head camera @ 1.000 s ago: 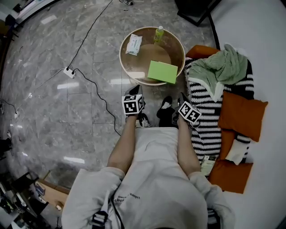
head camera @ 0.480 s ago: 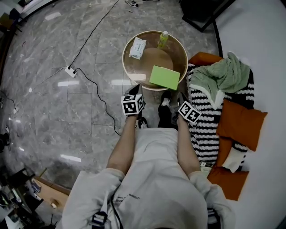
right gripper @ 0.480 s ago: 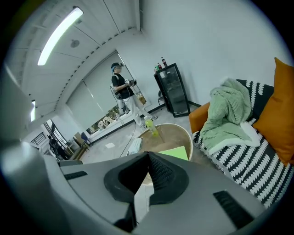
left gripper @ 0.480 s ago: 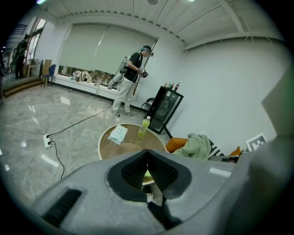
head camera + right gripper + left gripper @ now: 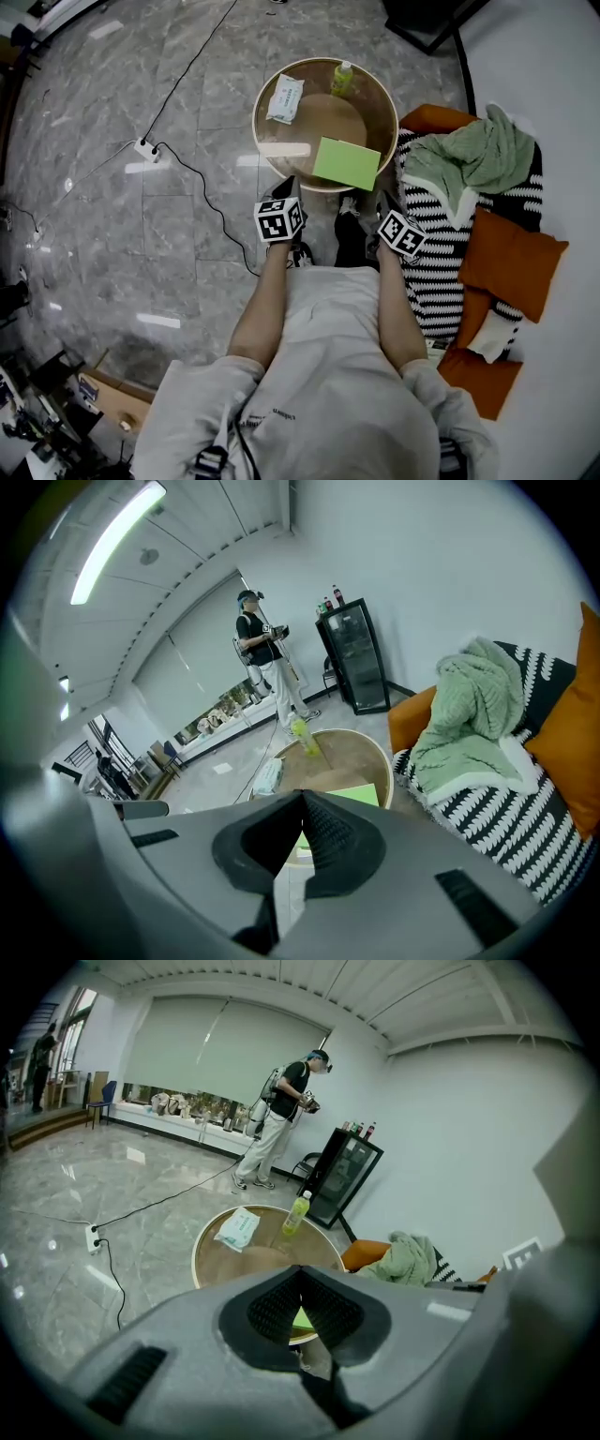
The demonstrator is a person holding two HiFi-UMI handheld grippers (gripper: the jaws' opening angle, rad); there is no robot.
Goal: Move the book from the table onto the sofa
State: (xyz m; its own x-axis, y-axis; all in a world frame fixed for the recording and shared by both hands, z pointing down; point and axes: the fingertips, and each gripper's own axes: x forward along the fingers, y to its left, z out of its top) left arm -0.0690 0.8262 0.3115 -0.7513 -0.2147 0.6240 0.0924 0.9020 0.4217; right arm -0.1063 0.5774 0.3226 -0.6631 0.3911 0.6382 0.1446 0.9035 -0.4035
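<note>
No lettering is legible: print on the white packet [image 5: 283, 97] atop the round wooden table [image 5: 323, 117] and on the person's grey shirt [image 5: 328, 375] is too small to read.

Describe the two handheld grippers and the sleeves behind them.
The left gripper and right gripper have grey moulded bodies and black ribbed pads tapering to a point. The left cube and right cube are white with black square markers. Light grey sleeves are bunched at the elbows.
</note>
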